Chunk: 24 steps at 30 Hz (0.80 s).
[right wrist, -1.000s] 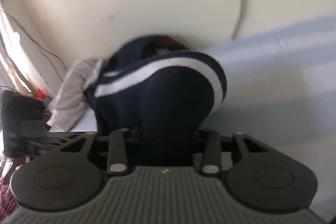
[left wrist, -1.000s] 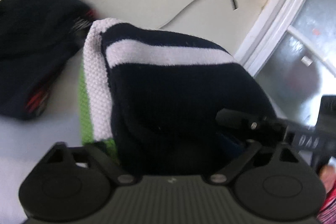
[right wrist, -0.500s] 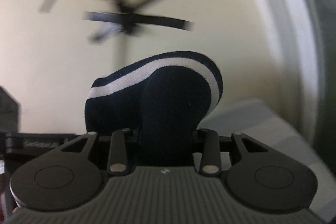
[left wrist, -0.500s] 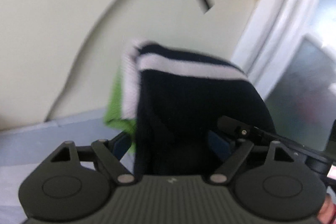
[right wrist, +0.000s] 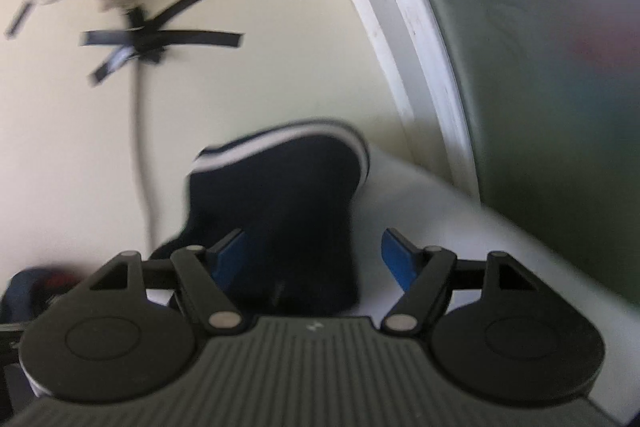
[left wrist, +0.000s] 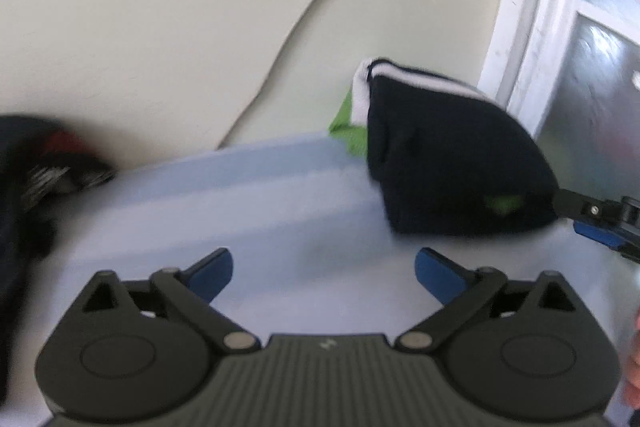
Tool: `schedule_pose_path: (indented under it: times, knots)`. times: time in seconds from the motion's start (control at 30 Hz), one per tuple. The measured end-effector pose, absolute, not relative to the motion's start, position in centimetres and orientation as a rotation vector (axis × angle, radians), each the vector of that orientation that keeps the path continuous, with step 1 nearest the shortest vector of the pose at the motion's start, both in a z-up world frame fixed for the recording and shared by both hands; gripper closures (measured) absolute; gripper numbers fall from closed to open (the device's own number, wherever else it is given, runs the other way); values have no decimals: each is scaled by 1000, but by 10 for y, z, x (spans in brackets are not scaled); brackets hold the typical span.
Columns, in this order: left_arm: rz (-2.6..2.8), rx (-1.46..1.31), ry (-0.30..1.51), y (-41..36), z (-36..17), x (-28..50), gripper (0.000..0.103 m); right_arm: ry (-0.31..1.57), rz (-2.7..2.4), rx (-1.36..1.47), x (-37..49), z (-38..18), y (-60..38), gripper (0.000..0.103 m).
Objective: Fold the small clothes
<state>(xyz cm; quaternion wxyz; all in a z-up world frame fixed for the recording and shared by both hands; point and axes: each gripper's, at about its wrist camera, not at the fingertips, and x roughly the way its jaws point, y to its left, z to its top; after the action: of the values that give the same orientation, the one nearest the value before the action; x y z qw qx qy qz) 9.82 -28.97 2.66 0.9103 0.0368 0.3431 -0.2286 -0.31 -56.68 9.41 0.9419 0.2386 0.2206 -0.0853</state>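
Tabletop (left wrist: 280, 211) pale blue, butts against a cream wall (left wrist: 160, 27). Navy hat (left wrist: 452, 163) with white stripe and green edge lies on the tabletop at the far right, near the window frame (left wrist: 520, 27). Second dark garment (left wrist: 36, 163) at the left edge, blurred. Left hand-held gripper (left wrist: 323, 269): jaws wide apart, nothing between them, hat well ahead and to its right. Right hand-held gripper (right wrist: 311, 259): jaws spread, hat (right wrist: 280, 203) sits between the blue pads (right wrist: 394, 259), not clamped.
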Motion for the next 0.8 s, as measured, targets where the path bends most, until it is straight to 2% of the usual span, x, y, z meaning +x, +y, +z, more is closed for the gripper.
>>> schedule_pose_path:
  times: [0.17,0.4,0.53,0.8]
  knots:
    - [-419,140,661,-264,14,33,0,482,-135,469,-64,80,-523,24]
    - [-419,141,604,-234,19,-9,0,470,-182,452,-107,76,-485,18]
    - [-394,98,541,-224,21,-16,0,446,-214,450,-114,76,-477,16]
    - [-414,48,547,-217,20,-12,0,430,-220,469,-121,74,-477,16]
